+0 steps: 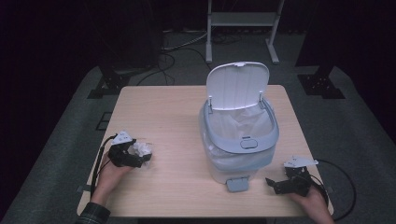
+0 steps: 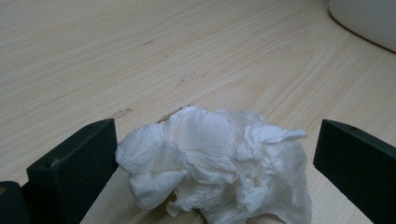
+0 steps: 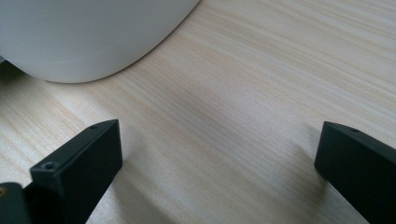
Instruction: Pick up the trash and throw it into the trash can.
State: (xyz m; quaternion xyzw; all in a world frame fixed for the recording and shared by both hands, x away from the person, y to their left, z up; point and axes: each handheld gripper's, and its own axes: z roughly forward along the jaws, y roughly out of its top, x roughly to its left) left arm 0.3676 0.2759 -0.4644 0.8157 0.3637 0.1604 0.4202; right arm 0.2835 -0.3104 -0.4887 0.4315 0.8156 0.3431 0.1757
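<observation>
Basically the crumpled tissue (image 2: pixel 217 165) lay on the table (image 1: pixel 173 121) near its front-left corner, right between the spread jaws of the left gripper (image 1: pixel 138 156), one jaw touching its side, the other standing just clear, so nothing was clamped. Off at the front-right, the right gripper (image 1: pixel 275 184) sat low over bare wood, jaws wide and empty, just beside the white pedal bin (image 1: pixel 240 140) with its lid up.

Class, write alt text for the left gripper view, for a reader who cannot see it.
A crumpled white tissue lies on a pale wooden table between the left gripper's two open black jaws; the left jaw looks to touch it, the right stands clear. The white base of a bin curves in at top right.
</observation>
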